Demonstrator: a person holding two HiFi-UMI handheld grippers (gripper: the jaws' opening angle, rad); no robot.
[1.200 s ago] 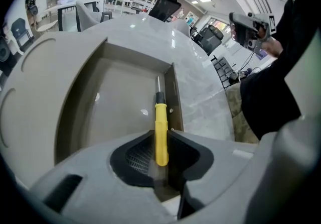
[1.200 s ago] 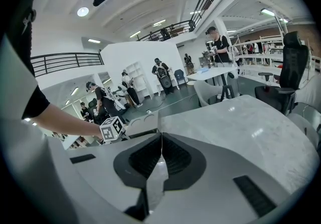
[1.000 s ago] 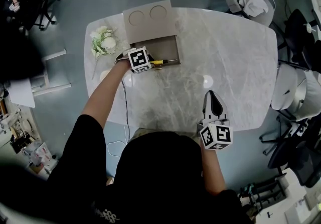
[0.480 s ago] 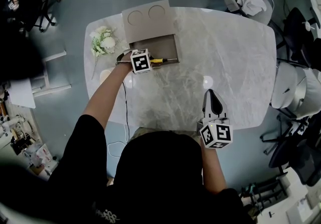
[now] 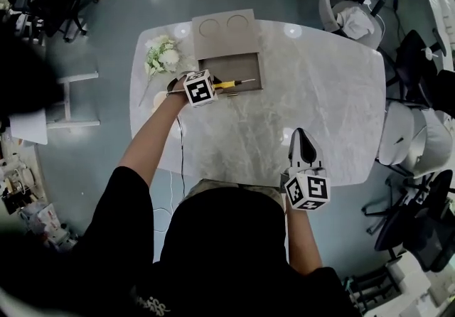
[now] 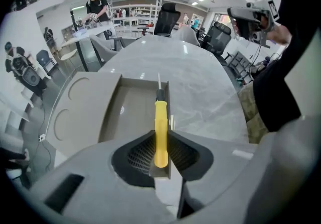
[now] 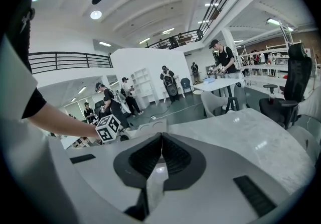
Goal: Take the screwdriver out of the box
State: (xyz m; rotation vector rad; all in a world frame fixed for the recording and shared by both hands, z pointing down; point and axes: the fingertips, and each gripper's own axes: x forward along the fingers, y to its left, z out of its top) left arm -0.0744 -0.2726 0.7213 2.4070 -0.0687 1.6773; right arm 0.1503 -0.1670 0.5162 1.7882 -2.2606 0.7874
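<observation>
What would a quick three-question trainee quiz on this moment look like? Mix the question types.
1. True or false: the right gripper is holding the screwdriver.
2. In the head view, what lies on the table just left of the open box? A) white flowers B) a mug C) a laptop
3. Fill in: the left gripper is shut on the screwdriver's ____ handle.

Key: 1 false, its jaws are together with nothing between them; 2 A; 3 yellow.
</observation>
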